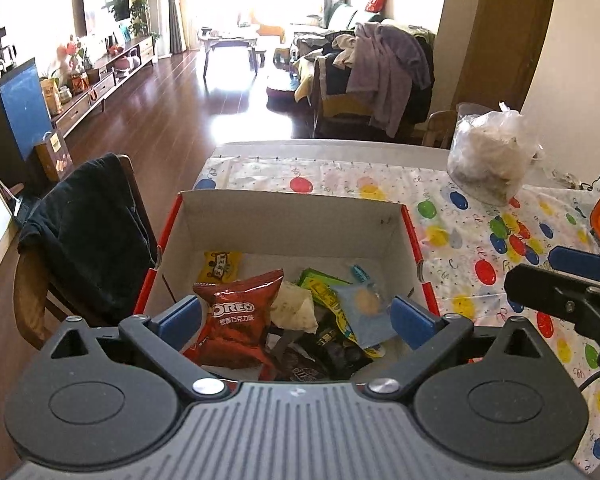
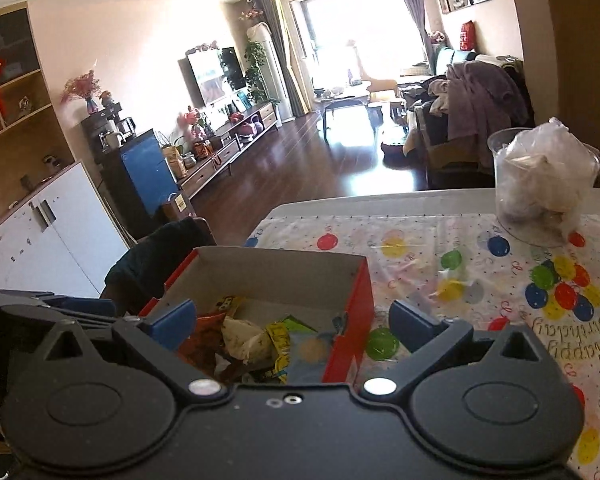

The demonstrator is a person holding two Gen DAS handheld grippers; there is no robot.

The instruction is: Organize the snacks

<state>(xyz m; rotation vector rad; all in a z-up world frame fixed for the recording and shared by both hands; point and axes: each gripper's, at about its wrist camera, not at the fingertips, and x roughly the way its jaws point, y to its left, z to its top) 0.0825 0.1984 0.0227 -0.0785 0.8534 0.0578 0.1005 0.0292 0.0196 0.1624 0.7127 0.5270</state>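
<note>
A red cardboard box point(image 1: 288, 216) with a white inside stands on the table and holds several snack packets. Among them are a red Oreo bag point(image 1: 236, 320), a yellow packet point(image 1: 220, 266), a green-yellow packet point(image 1: 324, 292) and a light blue packet point(image 1: 366, 312). My left gripper point(image 1: 296, 316) hovers above the box, jaws wide open, with nothing between its blue pads. My right gripper point(image 2: 296, 320) also stands open and empty, over the box's point(image 2: 350, 304) right wall. Its blue fingertip point(image 1: 580, 262) shows at the right in the left wrist view.
A balloon-print tablecloth point(image 2: 480, 272) covers the table. A clear plastic bag of pale stuff point(image 1: 492, 156) sits at the far right. A wooden chair draped with dark cloth point(image 1: 88, 232) stands left of the box. The living room floor lies beyond the table's far edge.
</note>
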